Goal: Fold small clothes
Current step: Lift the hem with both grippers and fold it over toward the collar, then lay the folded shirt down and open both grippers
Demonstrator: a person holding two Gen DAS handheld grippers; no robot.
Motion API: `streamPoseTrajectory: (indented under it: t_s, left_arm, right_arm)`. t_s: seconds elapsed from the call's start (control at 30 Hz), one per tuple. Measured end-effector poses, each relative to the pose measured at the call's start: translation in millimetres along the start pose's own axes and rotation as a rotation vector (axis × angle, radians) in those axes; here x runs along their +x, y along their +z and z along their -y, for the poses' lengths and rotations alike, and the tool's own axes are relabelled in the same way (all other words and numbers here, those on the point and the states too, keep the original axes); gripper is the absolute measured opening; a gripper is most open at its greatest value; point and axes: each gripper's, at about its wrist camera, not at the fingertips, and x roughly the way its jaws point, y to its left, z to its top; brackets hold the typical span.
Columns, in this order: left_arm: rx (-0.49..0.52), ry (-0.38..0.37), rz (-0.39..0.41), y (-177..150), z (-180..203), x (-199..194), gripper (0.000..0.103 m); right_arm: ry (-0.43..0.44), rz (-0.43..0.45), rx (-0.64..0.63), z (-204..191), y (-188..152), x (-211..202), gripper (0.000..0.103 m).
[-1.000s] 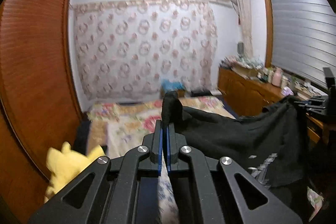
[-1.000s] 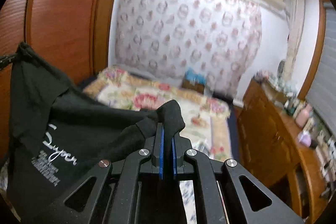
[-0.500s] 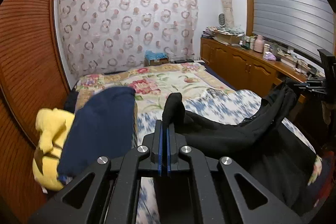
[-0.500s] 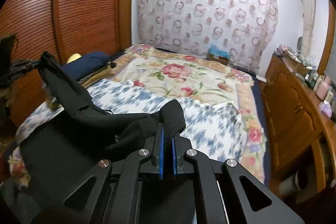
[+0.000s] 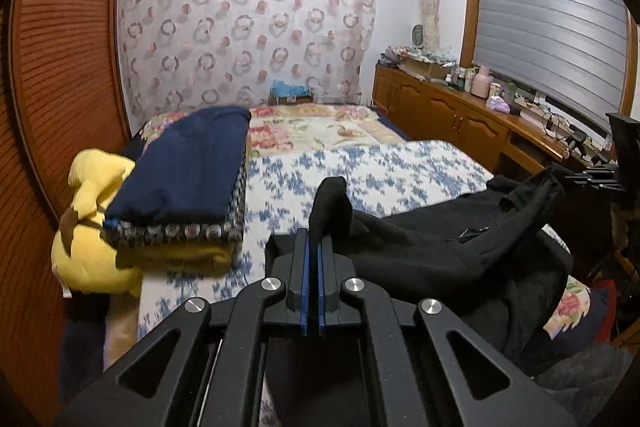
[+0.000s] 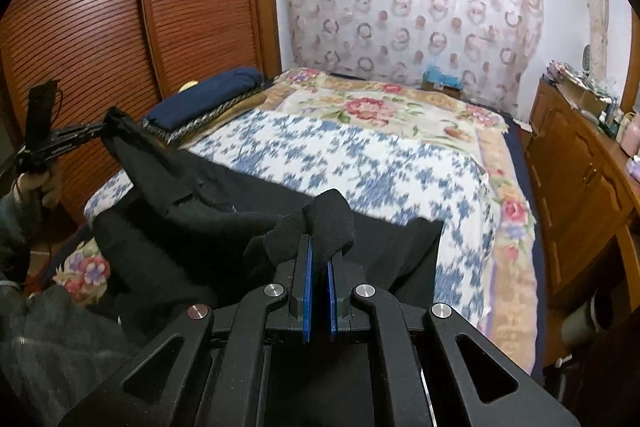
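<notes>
While draped over bed (image 5: 384, 171), one black garment (image 5: 432, 247) clamped by both tongs: left (image 5: 313, 247), right (image 6: 320, 255).

Folded navy blanket (image 5: 188, 163) atop yellow plush (image 5: 92, 227); floral bedspread (image 6: 360, 163); wooden sideboard (image 5: 452, 115).

Black garment (image 5: 432, 247), plain dark fabric, stretched between two pinched corners, its middle sagging in loose folds, lower part draped on the blue-and-white floral bedspread (image 5: 372, 171) at the bed's near end
</notes>
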Motion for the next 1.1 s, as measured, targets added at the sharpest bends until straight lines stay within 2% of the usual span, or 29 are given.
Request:
streamPoseTrajectory:
  t_s: [0.17,0.27,0.33,0.4,0.43,0.5,0.57,0.7,0.93,1.1]
  left_arm:
    - [-0.005,-0.004,-0.047,-15.2,-1.0,16.0,0.004]
    - [-0.024,-0.003,-0.047,-15.4,-3.3,18.8,0.006]
    - [-0.024,0.005,-0.038,-13.8,-4.0,18.4,0.016]
    - [-0.031,0.003,-0.026,-11.0,-6.9,17.2,0.026]
    - [-0.035,0.001,-0.022,-9.5,-9.3,17.1,0.027]
    - [-0.043,0.006,-0.012,-4.7,-12.5,16.0,0.038]
    - [-0.051,0.003,-0.006,1.5,-15.5,17.2,0.042]
    - [-0.047,0.014,0.012,10.8,-17.0,22.0,0.074]
    - [-0.047,0.045,-0.004,17.9,-21.8,49.1,0.076]
    - [-0.04,0.065,-0.033,18.9,-21.7,68.6,0.076]
  right_arm:
    - [0.002,-0.072,-0.012,-2.8,-3.9,11.7,0.006]
    - [-0.021,-0.096,-0.003,1.1,2.8,17.8,0.016]
    - [-0.046,-0.089,-0.003,4.4,8.2,16.4,0.025]
    - [-0.059,-0.068,0.003,6.9,15.6,13.5,0.042]
    - [-0.062,-0.058,0.008,9.5,17.6,10.2,0.043]
    - [-0.08,-0.039,0.013,15.2,24.4,5.5,0.045]
    - [-0.098,-0.029,0.017,20.2,28.3,4.0,0.05]
    - [-0.125,-0.011,0.037,31.5,35.4,10.8,0.061]
    - [-0.174,-0.046,0.09,54.9,30.0,58.1,0.063]
    - [-0.194,-0.08,0.121,55.1,23.1,90.2,0.063]
